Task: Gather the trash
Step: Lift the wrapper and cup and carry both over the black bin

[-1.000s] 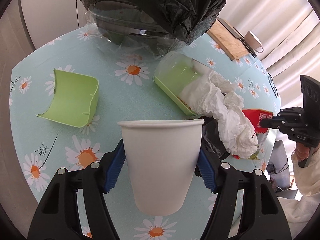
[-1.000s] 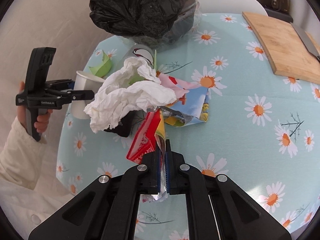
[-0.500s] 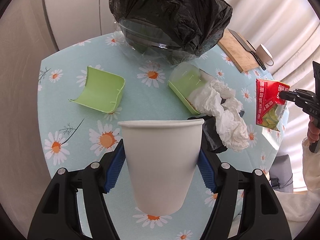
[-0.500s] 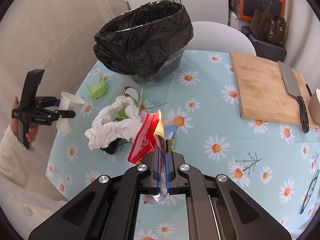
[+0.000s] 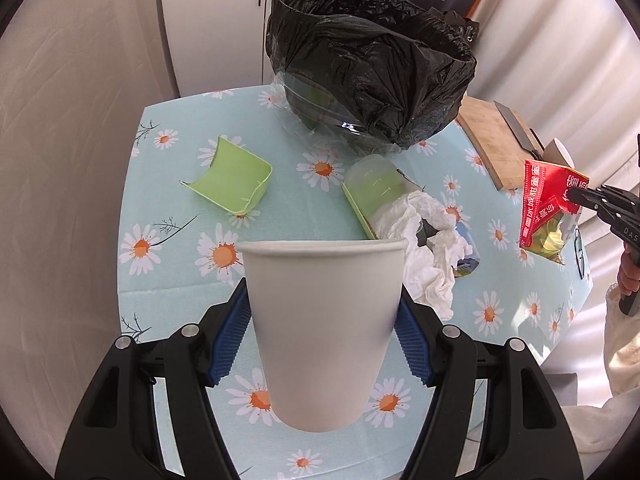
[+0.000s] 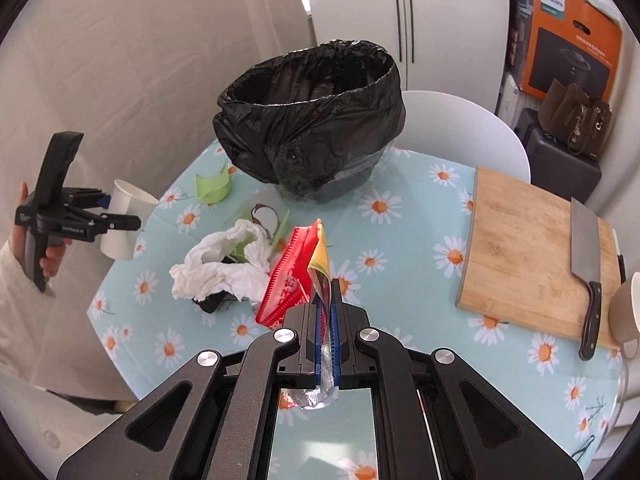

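My left gripper (image 5: 322, 300) is shut on a white paper cup (image 5: 322, 320), held upright above the near side of the table; the same cup (image 6: 126, 220) shows at the left in the right wrist view. My right gripper (image 6: 327, 292) is shut on a red snack wrapper (image 6: 294, 272), lifted off the table; the wrapper (image 5: 550, 208) hangs at the right in the left wrist view. A bin lined with a black bag (image 5: 368, 68) stands open at the table's far side. Crumpled white tissue (image 5: 424, 248), a green container piece (image 5: 232, 184) and a second green piece (image 5: 372, 196) lie on the table.
The round table has a daisy-print cloth (image 5: 168, 240). A wooden cutting board (image 6: 532, 256) with a cleaver (image 6: 588, 268) lies on the right, a mug (image 6: 628, 312) beside it. A white chair (image 6: 460, 128) and an orange box (image 6: 568, 36) stand behind. A person's hand (image 6: 48, 256) grips the left tool.
Both grippers have risen away from the table. The red wrapper came up off the trash pile. The bin's open mouth is now visible from above.
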Motion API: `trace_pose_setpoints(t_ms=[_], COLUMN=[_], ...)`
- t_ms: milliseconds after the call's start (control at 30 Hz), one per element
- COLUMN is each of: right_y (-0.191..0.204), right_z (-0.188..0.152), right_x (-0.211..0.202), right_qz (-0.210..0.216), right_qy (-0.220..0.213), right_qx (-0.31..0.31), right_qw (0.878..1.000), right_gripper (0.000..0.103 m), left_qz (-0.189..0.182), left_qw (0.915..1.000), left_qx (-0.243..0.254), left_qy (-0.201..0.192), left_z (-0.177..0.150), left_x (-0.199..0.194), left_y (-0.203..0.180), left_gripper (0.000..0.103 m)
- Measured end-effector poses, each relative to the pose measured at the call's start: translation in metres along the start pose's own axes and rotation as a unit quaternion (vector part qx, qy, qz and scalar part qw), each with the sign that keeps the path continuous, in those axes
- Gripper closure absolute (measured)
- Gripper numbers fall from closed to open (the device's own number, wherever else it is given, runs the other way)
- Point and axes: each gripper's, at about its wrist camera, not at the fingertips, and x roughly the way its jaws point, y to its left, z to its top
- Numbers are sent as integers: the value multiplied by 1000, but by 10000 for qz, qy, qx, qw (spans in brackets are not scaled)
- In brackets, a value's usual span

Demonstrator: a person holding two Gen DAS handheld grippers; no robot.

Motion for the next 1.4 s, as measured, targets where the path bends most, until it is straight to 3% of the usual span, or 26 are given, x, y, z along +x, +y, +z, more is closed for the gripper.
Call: trace_pose_setpoints(t_ms=[300,567,967,1200,1400], right_y=[-18,-22,-28,-47,-47], right_z=[12,39,106,160,205], right_x=[-13,-33,-48,-27,4], right_qz=[115,127,88,455,599], right_qy=[-184,-520,-1101,-1286,-1427], right_qx=[-619,-947,-1009,-954,-1097], right_qw=[9978,9941,9887,9860,9818], right_gripper=[100,100,99,99,99], left_qz=[84,29,-419,-623,-714], left_qw=[9992,9981,9910,9837,9812], left_qx=[-300,-181,499,891,1113], left_qy=[-245,-586,-1171,-1434,-1406], left_z=[-7,17,100,157,207], left_x=[-10,-25,-41,-35,-10], left_y=[-42,-68,-80,-77,-69], left_gripper=[35,36,35,35,35])
